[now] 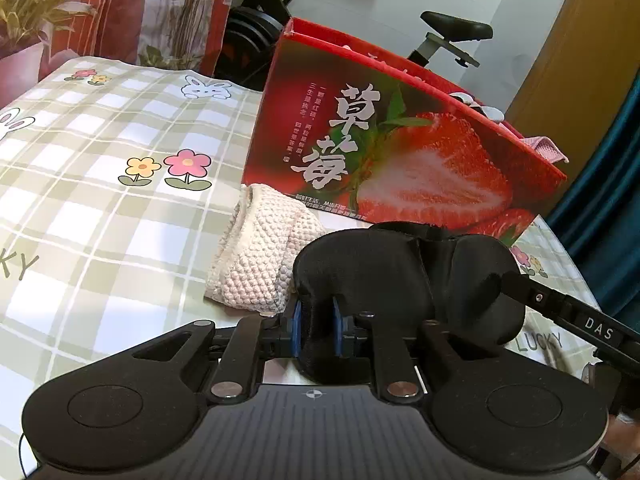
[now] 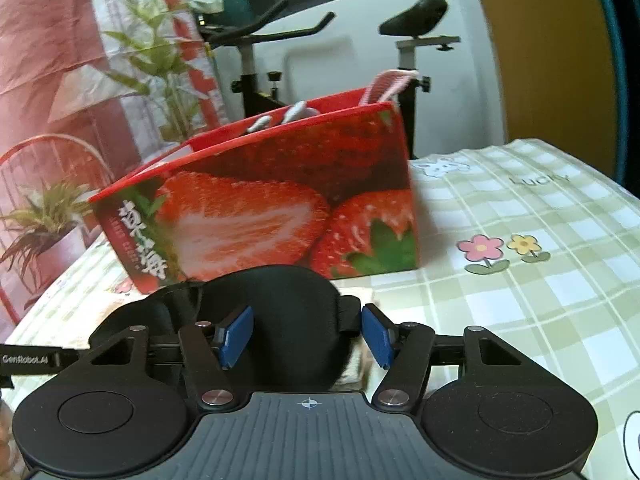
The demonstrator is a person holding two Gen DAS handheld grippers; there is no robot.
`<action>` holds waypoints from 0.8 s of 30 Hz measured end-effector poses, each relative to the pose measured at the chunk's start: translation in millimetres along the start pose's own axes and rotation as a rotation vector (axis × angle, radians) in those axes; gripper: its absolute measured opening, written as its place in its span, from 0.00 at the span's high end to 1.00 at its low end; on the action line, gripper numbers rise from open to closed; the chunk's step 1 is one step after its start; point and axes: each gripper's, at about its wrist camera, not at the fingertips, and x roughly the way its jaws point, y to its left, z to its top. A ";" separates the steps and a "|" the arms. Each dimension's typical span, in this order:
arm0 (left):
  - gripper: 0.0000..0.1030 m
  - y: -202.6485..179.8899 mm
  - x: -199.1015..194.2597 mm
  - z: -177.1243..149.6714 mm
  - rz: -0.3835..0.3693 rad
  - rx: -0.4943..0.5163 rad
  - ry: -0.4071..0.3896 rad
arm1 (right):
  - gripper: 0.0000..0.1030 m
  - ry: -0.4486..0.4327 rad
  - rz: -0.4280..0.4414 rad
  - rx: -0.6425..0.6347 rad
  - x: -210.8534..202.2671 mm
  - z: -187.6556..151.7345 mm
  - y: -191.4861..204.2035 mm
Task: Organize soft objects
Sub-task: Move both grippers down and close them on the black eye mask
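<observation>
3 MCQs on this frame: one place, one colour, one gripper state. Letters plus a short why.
1. Where does the cream towel lie?
A. inside the box
B. on the checked tablecloth beside the strawberry box
C. on the bike seat

2. What colour is the eye mask?
A. black
B. pink
C. white

3. How does the left gripper stand?
A. wide open, holding nothing
B. shut on the towel
C. shut on the eye mask

Key: 1 B, the towel rests on the tablecloth against the foot of the strawberry box. 2 A, the mask is black in both views. 3 C, its blue pads pinch one lobe of the mask, while the right gripper stands open around the other.
</observation>
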 end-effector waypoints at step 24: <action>0.82 0.1 0.7 -0.8 -0.001 0.010 -0.004 | 0.76 -0.015 0.104 -0.144 -7.2 -1.6 19.7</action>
